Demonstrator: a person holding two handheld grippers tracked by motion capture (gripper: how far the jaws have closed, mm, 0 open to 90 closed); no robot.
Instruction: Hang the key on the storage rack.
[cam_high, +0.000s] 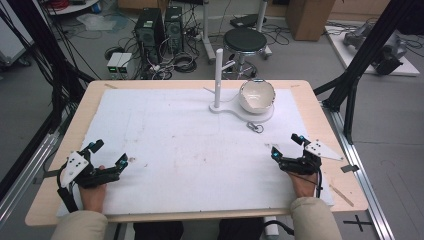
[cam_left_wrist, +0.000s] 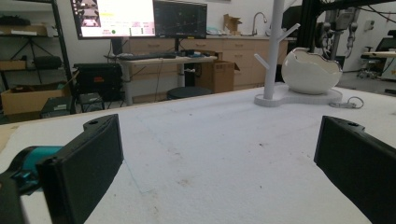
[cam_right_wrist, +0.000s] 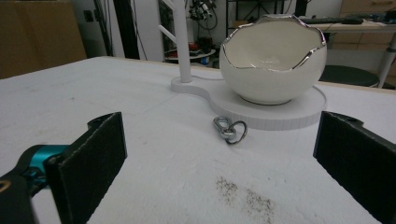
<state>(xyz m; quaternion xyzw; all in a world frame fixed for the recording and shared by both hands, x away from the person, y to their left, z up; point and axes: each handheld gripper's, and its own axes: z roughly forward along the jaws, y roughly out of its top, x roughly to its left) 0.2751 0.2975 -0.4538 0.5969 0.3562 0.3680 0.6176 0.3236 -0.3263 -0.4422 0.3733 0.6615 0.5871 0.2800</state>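
A white eggshell-shaped bowl (cam_high: 257, 96) with a silver jagged rim sits on a flat white stand (cam_high: 262, 118) at the far right of the table; the bowl (cam_right_wrist: 273, 65) looks empty. From the stand's other end rises a white branched post (cam_high: 218, 75). A small metal keyring with a clasp (cam_high: 255, 127) lies on the white mat just in front of the stand, and in the right gripper view the keyring (cam_right_wrist: 229, 130) lies ahead of the jaws. My left gripper (cam_high: 109, 153) rests open near the front left. My right gripper (cam_high: 286, 145) rests open near the front right. Nothing is between either pair of jaws.
A white foam mat (cam_high: 190, 150) covers most of the wooden table (cam_high: 65, 135). Black frame posts (cam_high: 360, 65) stand beside the table's right edge. Behind the table are a black stool (cam_high: 245, 42) and computer towers (cam_high: 157, 30) with cables on the floor.
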